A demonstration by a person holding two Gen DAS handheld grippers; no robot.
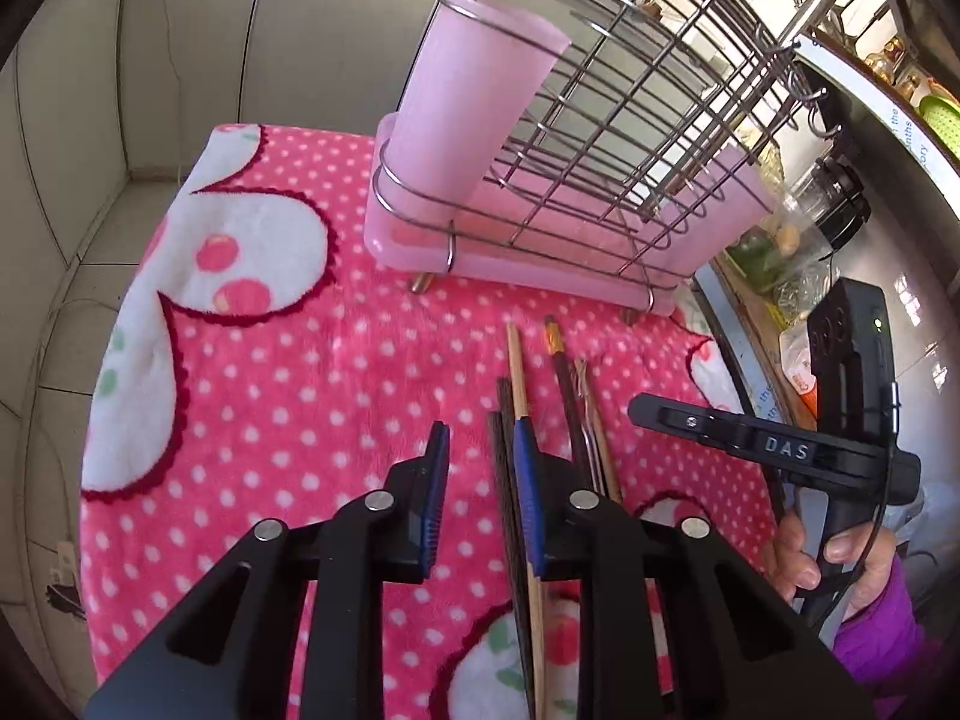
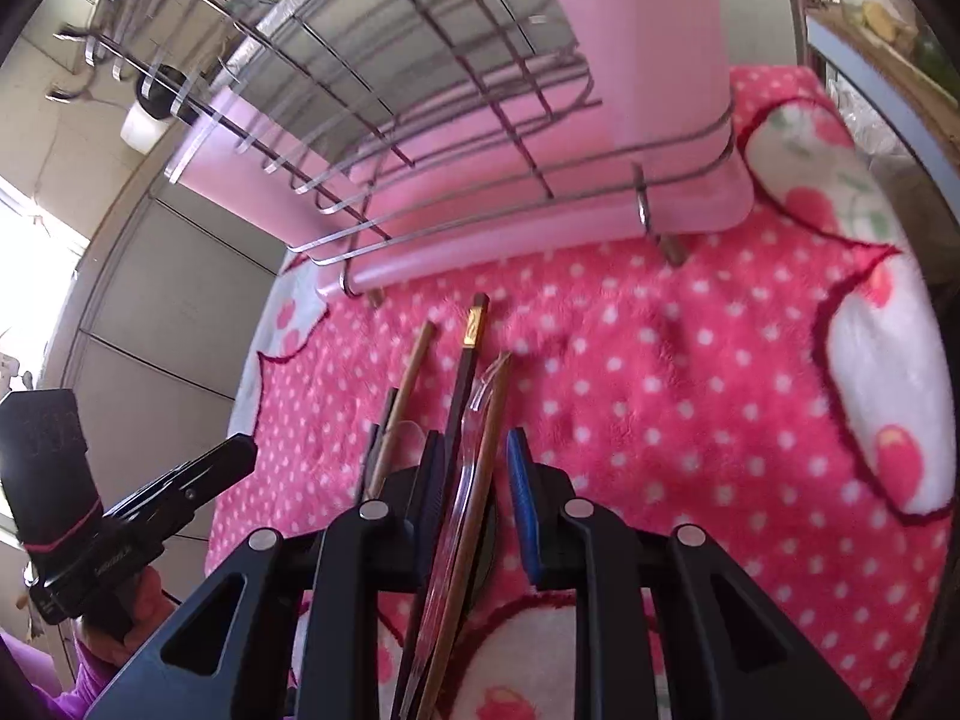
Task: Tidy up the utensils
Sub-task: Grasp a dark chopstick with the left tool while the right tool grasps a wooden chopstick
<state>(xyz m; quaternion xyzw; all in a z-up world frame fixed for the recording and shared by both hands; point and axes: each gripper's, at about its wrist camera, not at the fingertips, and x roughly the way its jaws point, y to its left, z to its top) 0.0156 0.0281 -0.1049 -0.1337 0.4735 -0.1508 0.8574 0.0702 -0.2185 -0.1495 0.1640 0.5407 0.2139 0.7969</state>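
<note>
Pink dotted blanket (image 1: 288,372), wire rack (image 1: 600,138) (pink tray), mixed chopsticks (image 1: 517,372), left gripper (image 1: 480,480) apart, right gripper (image 2: 474,480) apart astride wrapped chopsticks (image 2: 480,450).

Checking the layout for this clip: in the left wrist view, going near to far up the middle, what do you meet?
left gripper → chopsticks on the pink polka-dot blanket → wire utensil rack with its pink cup.

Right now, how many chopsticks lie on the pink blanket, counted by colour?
Dark, plain chopsticks: 2
Dark chopstick with a gold end: 1
Light wooden chopsticks: 2, one beside a clear wrapper
Total on the blanket: 5
</note>
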